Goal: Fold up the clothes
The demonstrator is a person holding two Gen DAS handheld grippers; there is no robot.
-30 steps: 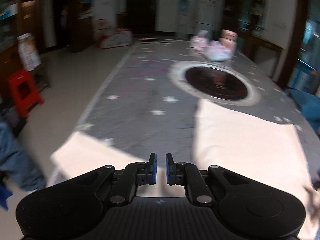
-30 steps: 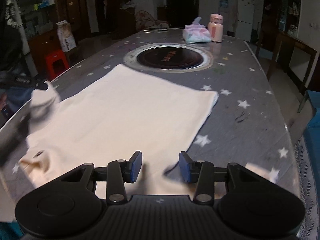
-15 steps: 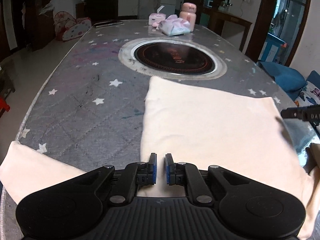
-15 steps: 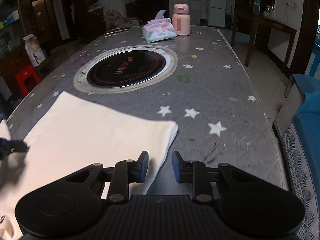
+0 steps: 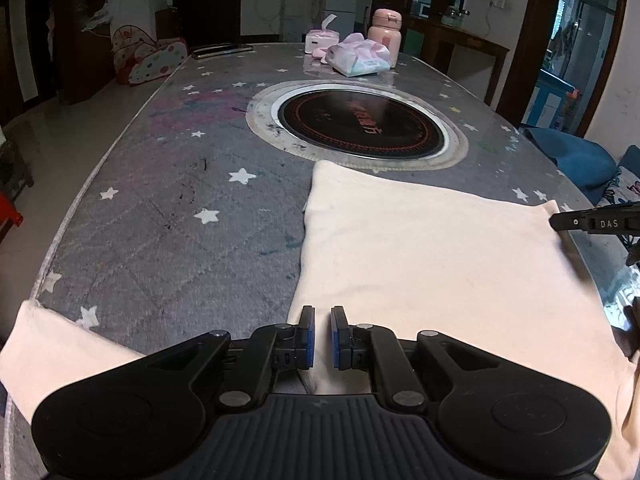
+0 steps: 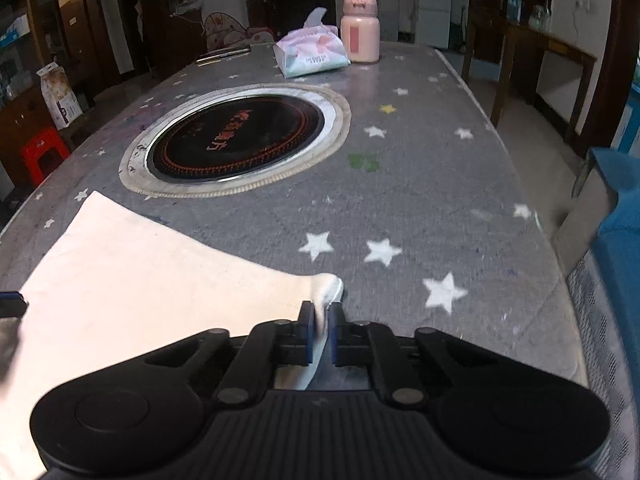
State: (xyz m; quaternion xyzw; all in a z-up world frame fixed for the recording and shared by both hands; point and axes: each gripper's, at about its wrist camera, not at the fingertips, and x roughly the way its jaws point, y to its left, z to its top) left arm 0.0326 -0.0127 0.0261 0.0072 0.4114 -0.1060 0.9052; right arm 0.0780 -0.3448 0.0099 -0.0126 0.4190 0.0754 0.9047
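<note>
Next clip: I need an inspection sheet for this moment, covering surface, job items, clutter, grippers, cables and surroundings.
Surface: grey star-print table cover, stained, with a round black inset hob in the middle.
Job's things: cream garment lying flat near the table's front edge; one part hangs off at the left.
Clutter: pink lidded jar, soft tissue pack, white tissue box, dark flat item, all at the far end.
Grippers: left gripper nearly closed over the garment's edge, grip unclear; right gripper shut on the garment's corner.
Cables: nothing seen.
Surroundings: red plastic stool, white fridge, blue cushion.
</note>
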